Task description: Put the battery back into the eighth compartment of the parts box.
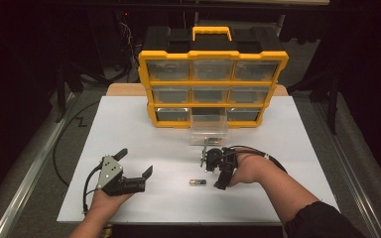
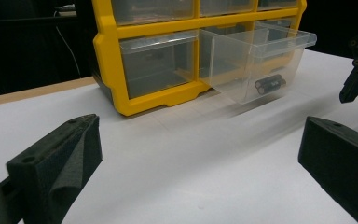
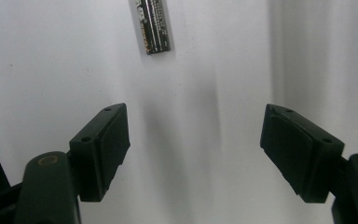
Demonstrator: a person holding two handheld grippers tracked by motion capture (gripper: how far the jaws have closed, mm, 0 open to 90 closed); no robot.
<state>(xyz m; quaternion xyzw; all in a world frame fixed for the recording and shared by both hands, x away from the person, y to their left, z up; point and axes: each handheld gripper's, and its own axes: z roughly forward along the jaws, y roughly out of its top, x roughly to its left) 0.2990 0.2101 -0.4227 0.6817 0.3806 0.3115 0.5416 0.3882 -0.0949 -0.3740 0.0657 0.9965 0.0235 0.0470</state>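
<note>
Left gripper (image 1: 136,163) rests on the white tabletop (image 1: 129,124), jaws wide apart, nothing between them. Its view shows a battery inside the pulled-out clear drawer (image 2: 261,60) of the yellow organizer (image 1: 212,84), a detail too small in the high view. Loose battery (image 1: 197,182) lies flat mid-tabletop, dark with a metallic end; its label is unreadable and its top cut off in the right gripper view. Right gripper (image 1: 213,171) just beside it, jaws apart, empty.

My tongs (image 3: 193,154) end in matt black plastic with a slightly grainy pad face. The battery (image 3: 154,25) has a glossy, dark wrapper that catches light. The bench (image 1: 129,129) top is smooth matt white; a strip of bare wood (image 2: 32,91) shows at its far edge. The organiser (image 1: 212,82) frame is shiny yellow plastic, its open drawer (image 2: 256,60) clear, glossy plastic.
</note>
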